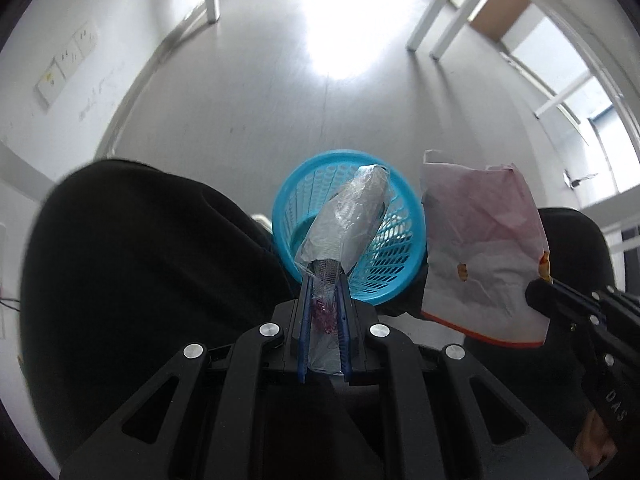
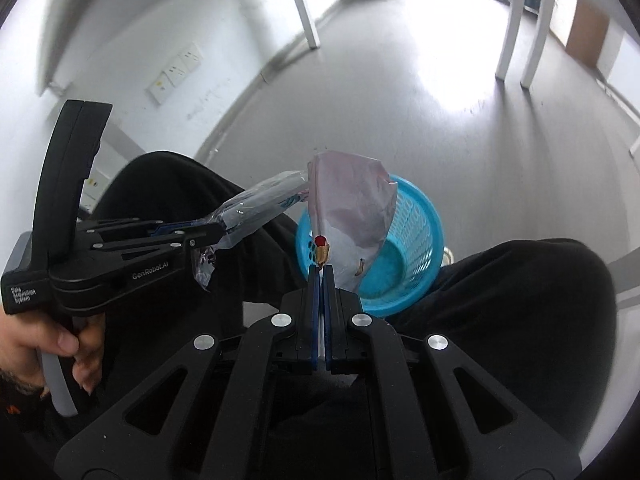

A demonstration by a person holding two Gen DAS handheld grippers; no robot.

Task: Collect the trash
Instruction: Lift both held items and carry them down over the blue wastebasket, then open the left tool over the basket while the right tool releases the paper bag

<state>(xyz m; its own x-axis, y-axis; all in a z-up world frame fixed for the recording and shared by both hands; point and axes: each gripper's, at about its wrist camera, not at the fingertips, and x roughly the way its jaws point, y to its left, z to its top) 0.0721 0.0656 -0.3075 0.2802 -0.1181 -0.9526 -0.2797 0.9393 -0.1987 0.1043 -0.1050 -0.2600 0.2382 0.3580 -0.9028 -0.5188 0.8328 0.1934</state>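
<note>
Trash is in both claws, not yet in the blue basket point(image 1: 348, 228), which stands on the floor between the person's dark-clad knees and looks empty. Left claw point(image 1: 325, 280) is clamped narrow on a clear plastic wrapper point(image 1: 348, 216) hanging over the basket's mouth. Right claw point(image 2: 321, 270) is pinched tight on a crumpled white snack bag point(image 2: 352, 208), likewise above the rim. Both claws point steeply down, side by side; dropping both pieces remains.

Left tool point(image 1: 325, 280) pinching clear wrapper point(image 1: 346, 220) above blue basket point(image 1: 400, 276), paper bag point(image 1: 480, 248) alongside
</note>
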